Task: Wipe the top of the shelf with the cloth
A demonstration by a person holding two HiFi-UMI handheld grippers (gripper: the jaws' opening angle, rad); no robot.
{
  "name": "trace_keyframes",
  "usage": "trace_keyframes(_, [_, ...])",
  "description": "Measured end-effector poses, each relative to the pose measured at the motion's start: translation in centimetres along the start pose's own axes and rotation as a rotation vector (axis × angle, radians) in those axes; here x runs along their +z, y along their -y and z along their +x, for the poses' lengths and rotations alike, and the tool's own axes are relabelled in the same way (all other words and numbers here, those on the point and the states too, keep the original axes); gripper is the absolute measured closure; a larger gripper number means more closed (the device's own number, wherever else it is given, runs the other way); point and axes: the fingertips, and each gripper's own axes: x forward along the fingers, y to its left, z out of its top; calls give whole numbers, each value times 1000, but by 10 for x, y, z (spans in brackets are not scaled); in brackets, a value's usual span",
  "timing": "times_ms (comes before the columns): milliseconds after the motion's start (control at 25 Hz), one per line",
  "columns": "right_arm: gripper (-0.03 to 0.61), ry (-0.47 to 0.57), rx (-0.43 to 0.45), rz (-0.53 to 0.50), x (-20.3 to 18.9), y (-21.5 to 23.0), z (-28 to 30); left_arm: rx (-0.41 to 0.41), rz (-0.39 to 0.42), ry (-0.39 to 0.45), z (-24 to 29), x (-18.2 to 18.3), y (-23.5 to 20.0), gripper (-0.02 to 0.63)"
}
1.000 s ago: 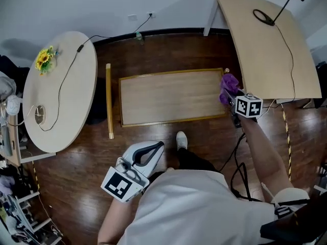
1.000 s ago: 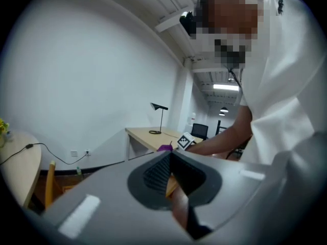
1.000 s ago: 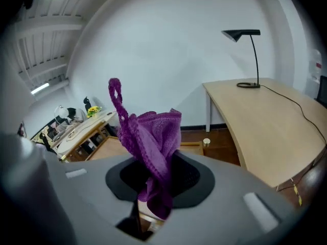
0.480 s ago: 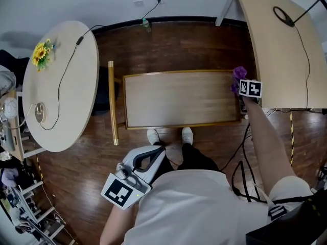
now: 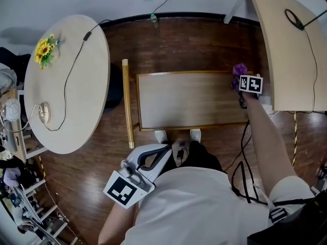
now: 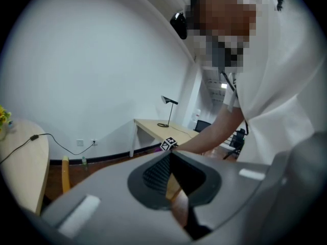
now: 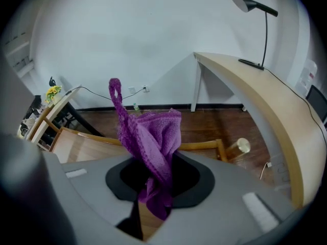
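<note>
The shelf's pale wooden top [image 5: 189,101] lies below me, framed by a darker rim. My right gripper [image 5: 240,80] is shut on a purple cloth [image 5: 238,70] at the top's far right corner. In the right gripper view the cloth [image 7: 150,134] bunches up out of the gripper [image 7: 153,162], with the shelf top [image 7: 76,142] to the left beyond it. My left gripper [image 5: 162,148] hangs near my waist, well short of the shelf. In its own view the left gripper [image 6: 170,157] looks shut with nothing in it.
A yellow wooden bar [image 5: 127,101] runs along the shelf's left end. A round table [image 5: 66,80] with sunflowers [image 5: 44,50] and a cable stands left. A desk [image 5: 291,40] with a lamp base [image 5: 295,19] stands right. Cables [image 5: 240,157] trail on the floor.
The right gripper has carried the cloth from the shelf's right edge toward its far right corner. My feet have come up to the shelf's front. The left gripper stays low.
</note>
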Motion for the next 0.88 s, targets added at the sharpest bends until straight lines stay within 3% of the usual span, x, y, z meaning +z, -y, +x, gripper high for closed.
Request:
trace_keyframes(280, [477, -4, 87, -24, 5, -99, 9, -21, 5, 33, -29, 4, -22, 595])
trace_keyframes(880, [477, -29, 333, -135, 2, -361, 33, 35, -13, 60, -116, -13, -65, 595])
